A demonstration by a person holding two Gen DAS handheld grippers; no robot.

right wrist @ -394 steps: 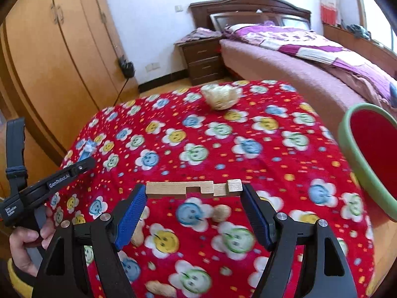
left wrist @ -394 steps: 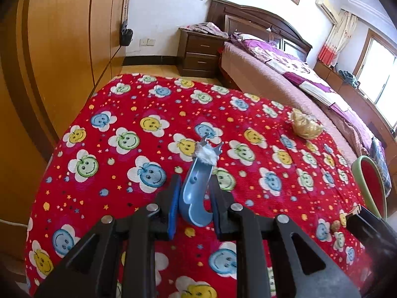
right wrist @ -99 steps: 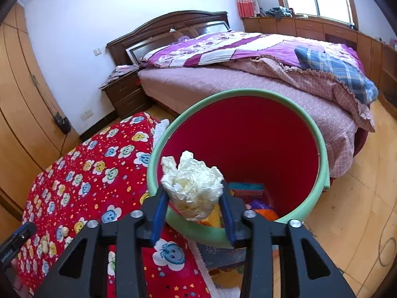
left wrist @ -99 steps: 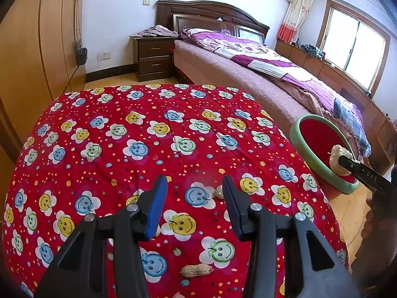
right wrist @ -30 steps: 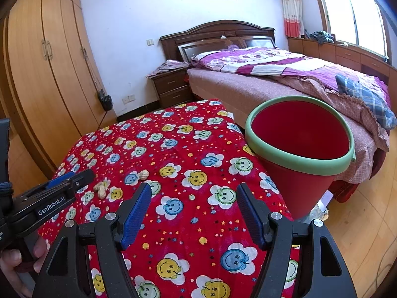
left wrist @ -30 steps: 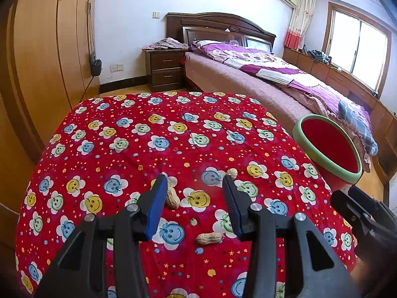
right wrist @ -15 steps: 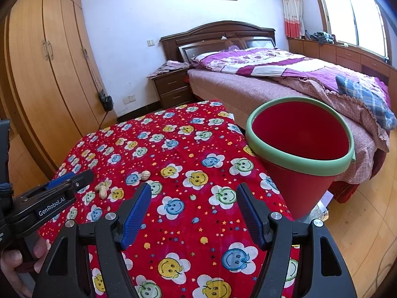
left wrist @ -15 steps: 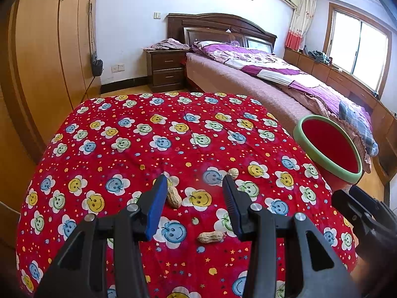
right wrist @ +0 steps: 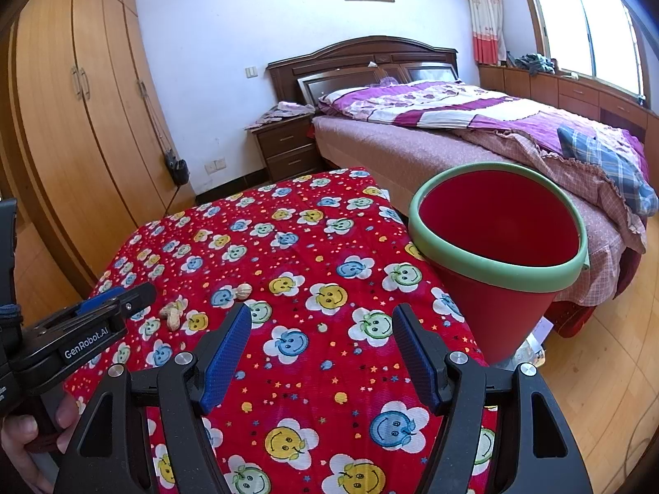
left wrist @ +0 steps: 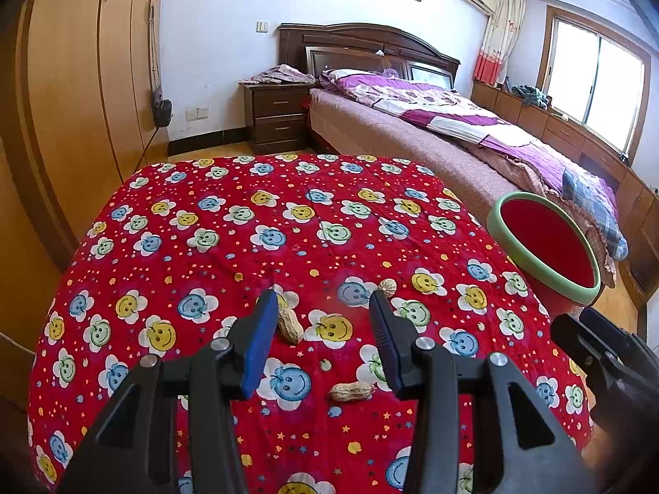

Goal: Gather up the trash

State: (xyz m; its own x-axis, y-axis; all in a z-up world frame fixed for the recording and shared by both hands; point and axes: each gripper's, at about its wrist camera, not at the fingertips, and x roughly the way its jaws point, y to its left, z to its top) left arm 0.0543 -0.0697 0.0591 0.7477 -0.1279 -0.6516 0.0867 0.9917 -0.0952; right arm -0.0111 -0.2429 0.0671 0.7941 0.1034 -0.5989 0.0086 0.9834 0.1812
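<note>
Peanut shells lie on the red smiley-flower tablecloth (left wrist: 197,222): one peanut (left wrist: 289,325) just right of my left gripper's left pad, another peanut (left wrist: 351,391) between the fingers lower down, a third peanut (left wrist: 387,286) farther off. My left gripper (left wrist: 323,341) hovers above them, open, holding nothing. My right gripper (right wrist: 323,354) is open and empty over the tablecloth's near right part. The red bin with a green rim (right wrist: 498,255) stands off the table's right edge, also seen as the red bin (left wrist: 543,247) in the left wrist view. In the right wrist view the peanuts (right wrist: 173,313) lie beside the left gripper.
A bed with purple covers (right wrist: 473,123) stands behind the bin, a dark nightstand (left wrist: 276,117) beside it. Wooden wardrobes (right wrist: 70,123) line the left wall. A hand (right wrist: 24,440) holds the left gripper's handle at the lower left. Wooden floor (right wrist: 609,370) lies to the right.
Over the last second nothing has visibly moved. Earlier, the right gripper held a crumpled paper wad over the bin; now it is empty and back over the table.
</note>
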